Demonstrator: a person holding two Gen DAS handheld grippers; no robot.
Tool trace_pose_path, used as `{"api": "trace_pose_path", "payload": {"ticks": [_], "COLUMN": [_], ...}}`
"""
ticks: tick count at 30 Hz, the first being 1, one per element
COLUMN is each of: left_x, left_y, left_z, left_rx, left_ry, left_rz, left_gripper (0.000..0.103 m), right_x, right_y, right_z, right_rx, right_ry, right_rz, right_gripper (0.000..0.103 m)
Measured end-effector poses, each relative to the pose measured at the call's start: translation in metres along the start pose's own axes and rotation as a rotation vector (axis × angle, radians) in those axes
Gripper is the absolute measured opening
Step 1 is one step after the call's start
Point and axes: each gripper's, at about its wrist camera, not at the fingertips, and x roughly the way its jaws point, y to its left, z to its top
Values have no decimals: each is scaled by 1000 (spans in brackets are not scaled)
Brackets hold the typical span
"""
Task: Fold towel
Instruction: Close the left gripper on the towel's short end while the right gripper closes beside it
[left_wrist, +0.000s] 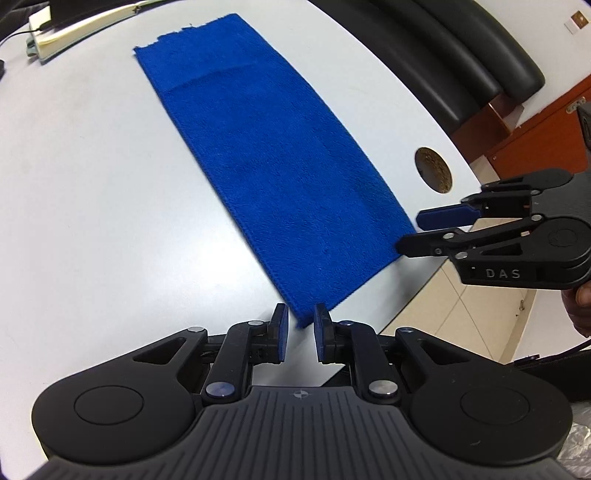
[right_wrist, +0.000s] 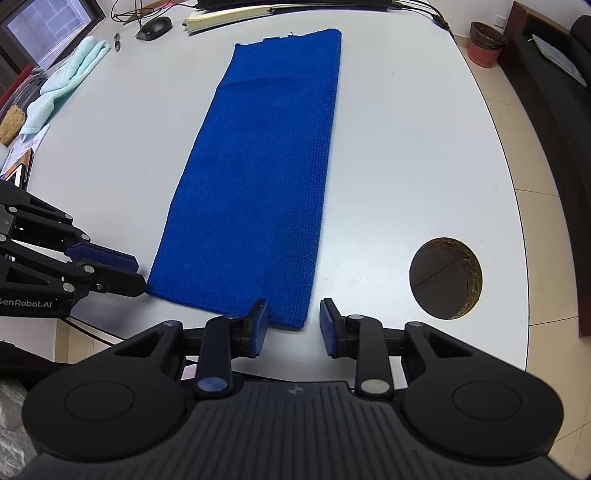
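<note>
A blue towel (left_wrist: 266, 158) lies flat as a long strip on the white table (left_wrist: 85, 192), running from the near edge to the far side; it also shows in the right wrist view (right_wrist: 258, 166). My left gripper (left_wrist: 300, 334) is open, its fingers either side of the towel's near left corner. It appears at the left of the right wrist view (right_wrist: 138, 275). My right gripper (right_wrist: 293, 328) is open at the towel's near right corner, the corner lying between its fingers. It appears at the right of the left wrist view (left_wrist: 408, 230).
A round cable hole (right_wrist: 445, 282) is in the table right of the towel. A light green towel (right_wrist: 66, 79), a mouse (right_wrist: 155, 27) and a notebook (right_wrist: 229, 18) lie at the far side. A black sofa (left_wrist: 461, 62) and a basket (right_wrist: 485, 44) stand beyond the table.
</note>
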Motion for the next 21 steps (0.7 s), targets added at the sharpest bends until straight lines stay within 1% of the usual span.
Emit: {"api": "trace_pose_path", "payload": {"ticks": [7, 10, 12, 15, 16, 19, 21], "left_x": [12, 15, 16, 18, 19, 20, 20], "left_y": [-1, 0, 0, 0, -1, -2, -2], "left_z": [1, 2, 2, 2, 2, 2, 2], "left_rx": [-33, -50, -55, -58, -56, -55, -57], "left_ry": [29, 34, 31, 28, 27, 20, 12], "left_rz": [-17, -22, -27, -29, -26, -27, -35], "left_gripper": [18, 17, 17, 15, 12, 7, 5], "right_x": [3, 4, 6, 6, 7, 8, 6], "right_y": [1, 1, 1, 1, 1, 0, 0], "right_z": [0, 0, 1, 1, 1, 1, 2], "right_rx": [-12, -15, -15, -15, -14, -9, -11], "right_ry": [13, 17, 22, 25, 26, 23, 17], "right_rz": [-1, 1, 4, 9, 10, 22, 29], "right_gripper": [29, 24, 24, 22, 21, 15, 7]}}
